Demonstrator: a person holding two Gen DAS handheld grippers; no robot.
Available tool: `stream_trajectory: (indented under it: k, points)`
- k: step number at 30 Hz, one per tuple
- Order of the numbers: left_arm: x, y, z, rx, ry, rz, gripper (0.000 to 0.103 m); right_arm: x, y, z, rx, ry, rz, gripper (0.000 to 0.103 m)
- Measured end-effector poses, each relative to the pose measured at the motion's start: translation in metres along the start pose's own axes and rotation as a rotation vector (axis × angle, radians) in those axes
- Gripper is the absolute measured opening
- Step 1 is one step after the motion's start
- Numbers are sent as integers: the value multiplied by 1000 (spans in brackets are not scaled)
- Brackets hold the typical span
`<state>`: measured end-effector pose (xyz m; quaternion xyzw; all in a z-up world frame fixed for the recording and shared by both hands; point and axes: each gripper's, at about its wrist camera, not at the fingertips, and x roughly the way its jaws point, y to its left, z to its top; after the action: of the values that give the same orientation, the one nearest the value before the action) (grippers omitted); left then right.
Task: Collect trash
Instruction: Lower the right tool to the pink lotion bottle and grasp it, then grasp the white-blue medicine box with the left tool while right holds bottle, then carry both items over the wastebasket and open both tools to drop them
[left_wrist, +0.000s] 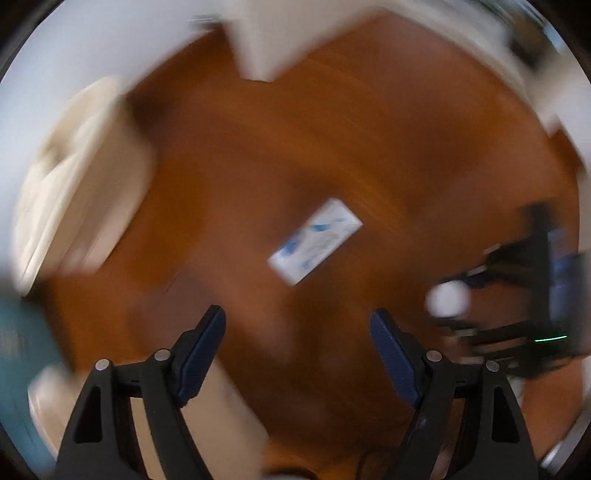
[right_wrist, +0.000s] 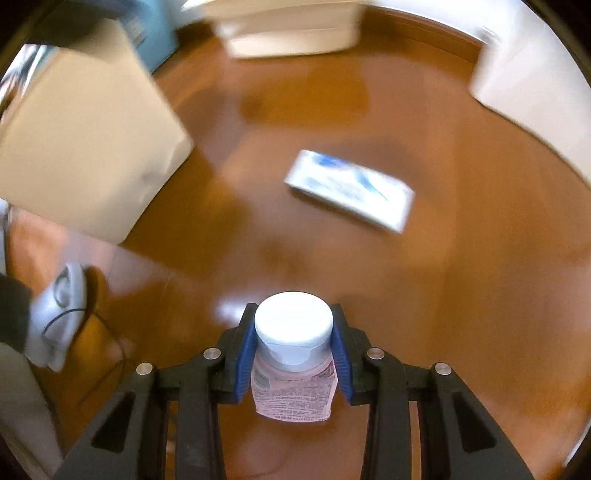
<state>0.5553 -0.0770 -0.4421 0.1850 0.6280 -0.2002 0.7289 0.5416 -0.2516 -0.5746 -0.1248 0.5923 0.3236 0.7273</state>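
A white-capped bottle (right_wrist: 293, 343) with a pink label is clamped upright between blue pads. A white-blue flat box (right_wrist: 351, 190) lies farther on the brown floor.

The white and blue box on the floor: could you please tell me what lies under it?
The white and blue box lies flat on the brown wooden floor. Nothing shows around its edges; the floor beneath it is covered.
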Motion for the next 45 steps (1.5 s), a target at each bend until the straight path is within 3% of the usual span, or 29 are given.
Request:
stream_trajectory:
  k: [4,10,16,20,22,24,26,31,37,41,45]
  points:
    - [65,-30,30,261,39,38,80,-31,-28,-46,158,-93,25,38]
    - [131,-49,48,414,121,54,80,-51,-32,-74,268,-203,43,39]
    - [172,-48,62,411,184,43,80,-64,-31,-89,290,-243,53,39]
    - [176,-47,68,404,171,30,81,-62,-37,-96,329,-249,44,39]
    - [181,-44,69,393,201,6,68,-64,-36,-100,337,-250,38,39]
    - [183,-36,70,361,205,-32,66,-65,-34,-100,336,-248,36,39]
    - [183,-30,69,340,209,-60,56,-64,-35,-101,337,-250,36,39]
    - [179,-30,63,319,195,-55,55,-63,-33,-92,334,-271,41,39]
    - [134,-31,46,267,86,-13,55,-76,-27,-83,324,-276,31,39]
    - [59,-28,34,150,-40,28,55,-103,-12,-74,319,-277,7,39]
    - [-50,-25,8,22,-197,103,55,-171,22,-66,307,-314,-22,39]
